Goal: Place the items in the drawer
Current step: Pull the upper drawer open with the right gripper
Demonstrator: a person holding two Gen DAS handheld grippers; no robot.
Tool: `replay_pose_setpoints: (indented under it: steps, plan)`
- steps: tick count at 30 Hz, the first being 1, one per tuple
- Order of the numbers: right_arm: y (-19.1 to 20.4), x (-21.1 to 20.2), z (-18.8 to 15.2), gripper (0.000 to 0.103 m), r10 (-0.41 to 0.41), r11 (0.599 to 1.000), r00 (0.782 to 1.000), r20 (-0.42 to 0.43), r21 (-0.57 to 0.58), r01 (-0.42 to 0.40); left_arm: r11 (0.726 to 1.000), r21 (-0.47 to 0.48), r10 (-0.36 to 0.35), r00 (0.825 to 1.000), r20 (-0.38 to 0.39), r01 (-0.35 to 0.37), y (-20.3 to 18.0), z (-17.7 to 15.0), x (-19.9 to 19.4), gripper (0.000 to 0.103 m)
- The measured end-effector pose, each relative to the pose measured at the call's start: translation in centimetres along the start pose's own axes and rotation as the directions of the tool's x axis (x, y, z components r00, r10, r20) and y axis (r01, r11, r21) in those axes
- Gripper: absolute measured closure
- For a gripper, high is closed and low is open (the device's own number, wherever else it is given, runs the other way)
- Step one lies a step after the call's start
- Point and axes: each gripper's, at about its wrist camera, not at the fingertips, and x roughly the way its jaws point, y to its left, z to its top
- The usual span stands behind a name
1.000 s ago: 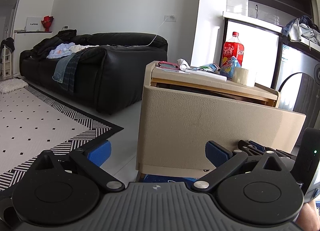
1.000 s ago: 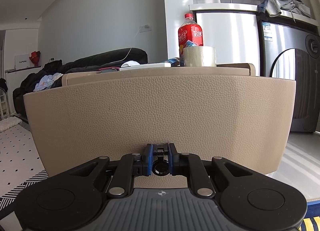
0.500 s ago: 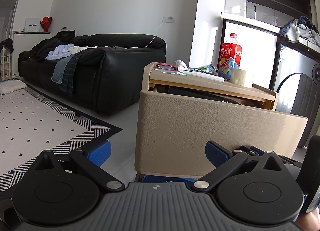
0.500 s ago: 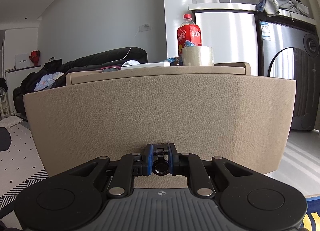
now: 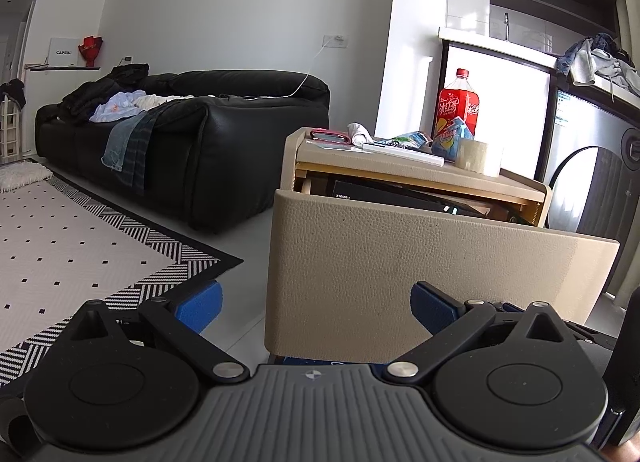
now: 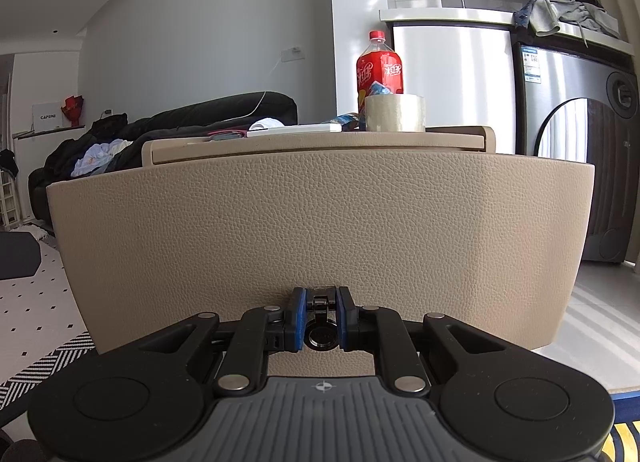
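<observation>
Both grippers sit low at the drawer (image 5: 420, 262). My right gripper (image 6: 320, 320) pinches its pull (image 6: 320, 336) to open it; my left gripper (image 5: 316, 302) gapes wide, empty.

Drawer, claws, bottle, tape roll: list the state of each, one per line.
Drawer: pulled partly open, a dark box showing inside.
Drawer pull: clamped between the right claw's blue pads.
Right claw: shut on the drawer pull.
Left claw: open, holding nothing.
Red bottle: upright on the cabinet top, cap on.
Tape roll: lying flat on the cabinet top.
</observation>
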Motion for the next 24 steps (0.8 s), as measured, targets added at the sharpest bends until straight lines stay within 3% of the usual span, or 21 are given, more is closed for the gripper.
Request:
replay_pose_setpoints:
  steps: [24]
  plan:
    - [-0.4,-1.9,-0.2,0.086,0.035,0.999,0.999,-0.018,0.006,-0.035,1.000,0.013,0.007,1.000,0.009,-0.008,-0.9,0.0,-1.6,0.000]
